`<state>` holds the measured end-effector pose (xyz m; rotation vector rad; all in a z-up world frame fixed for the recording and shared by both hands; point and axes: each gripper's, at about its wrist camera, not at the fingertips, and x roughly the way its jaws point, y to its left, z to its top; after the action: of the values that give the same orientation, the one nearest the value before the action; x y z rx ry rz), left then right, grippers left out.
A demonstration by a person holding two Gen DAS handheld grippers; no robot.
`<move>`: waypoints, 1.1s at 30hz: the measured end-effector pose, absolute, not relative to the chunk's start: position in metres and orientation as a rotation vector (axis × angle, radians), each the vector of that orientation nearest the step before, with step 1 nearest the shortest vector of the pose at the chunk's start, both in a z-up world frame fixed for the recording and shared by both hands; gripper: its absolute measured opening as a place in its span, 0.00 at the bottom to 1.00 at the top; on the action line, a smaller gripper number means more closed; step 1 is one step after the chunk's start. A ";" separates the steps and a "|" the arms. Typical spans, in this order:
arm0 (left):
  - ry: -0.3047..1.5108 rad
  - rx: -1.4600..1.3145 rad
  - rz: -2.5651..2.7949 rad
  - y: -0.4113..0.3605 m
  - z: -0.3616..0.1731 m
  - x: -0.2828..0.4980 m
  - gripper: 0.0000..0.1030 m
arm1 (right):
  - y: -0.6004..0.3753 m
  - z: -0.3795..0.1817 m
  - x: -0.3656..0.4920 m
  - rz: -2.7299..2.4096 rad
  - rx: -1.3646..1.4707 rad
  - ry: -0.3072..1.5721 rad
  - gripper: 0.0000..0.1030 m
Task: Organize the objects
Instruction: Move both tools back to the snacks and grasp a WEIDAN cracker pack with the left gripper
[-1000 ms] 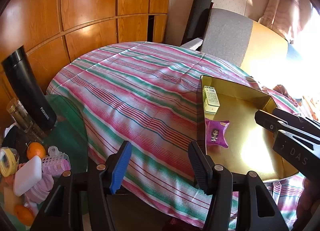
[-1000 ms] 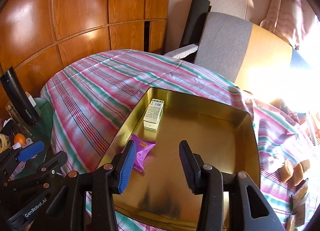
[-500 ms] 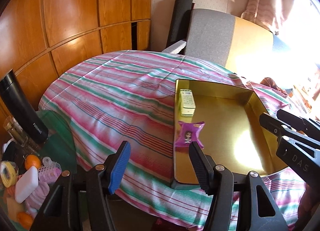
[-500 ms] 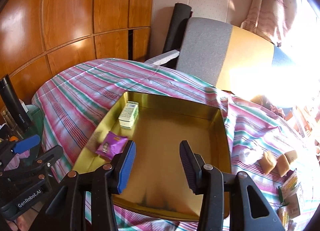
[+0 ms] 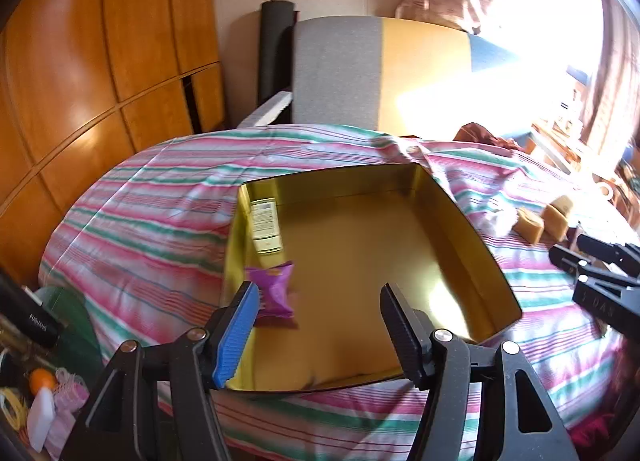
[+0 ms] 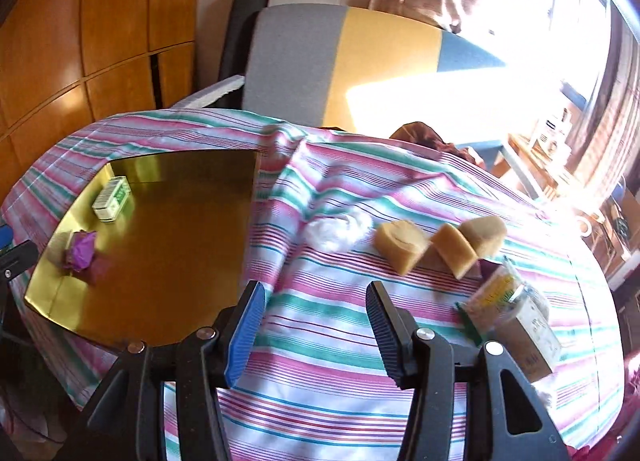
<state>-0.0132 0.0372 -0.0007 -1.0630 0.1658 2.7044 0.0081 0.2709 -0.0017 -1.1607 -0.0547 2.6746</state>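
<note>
Swung rightward since a second ago, both views now past the gold tin [image 6: 168,197] toward the loose items on the striped cloth [image 6: 360,341]. Left gripper [image 5: 316,325] and right gripper [image 6: 316,325] both spread wide and empty, probably free for the next pick. Already in the tin: a small white box [image 6: 112,197] and a purple packet [image 6: 80,249]; outside, tan sponge blocks [image 6: 440,245] and a white wad [image 6: 336,231].

Pink, green and white stripes across the tablecloth [image 6: 340,325]. Shiny gold inside the tray [image 5: 360,261]. Purple on the snack packet [image 5: 276,293], green and white on the small box [image 6: 112,197], tan on the three sponges [image 6: 452,249].
</note>
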 end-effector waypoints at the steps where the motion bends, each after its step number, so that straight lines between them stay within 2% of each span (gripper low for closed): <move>1: 0.178 -1.056 2.689 0.044 0.000 -0.012 0.62 | 0.284 -0.002 0.013 2.646 -1.155 -0.043 0.52; 7: 0.257 -1.024 2.595 0.083 -0.001 -0.008 0.62 | 0.370 0.005 0.042 2.499 -1.090 0.109 0.53; 14: 0.331 -1.013 2.461 0.131 -0.007 -0.002 0.65 | 0.447 0.009 0.074 2.367 -0.982 0.278 0.69; 25: 0.394 -1.043 2.131 0.235 -0.030 0.012 0.65 | 0.535 -0.004 0.138 2.158 -0.698 0.744 0.69; 33: 0.410 -1.127 1.918 0.308 -0.055 0.023 0.62 | 0.547 -0.010 0.150 2.133 -0.678 0.863 0.69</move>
<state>0.0235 0.3083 -0.0555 -1.1274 0.4103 1.9177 0.1496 0.5472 -0.0100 -0.6782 0.8630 2.1330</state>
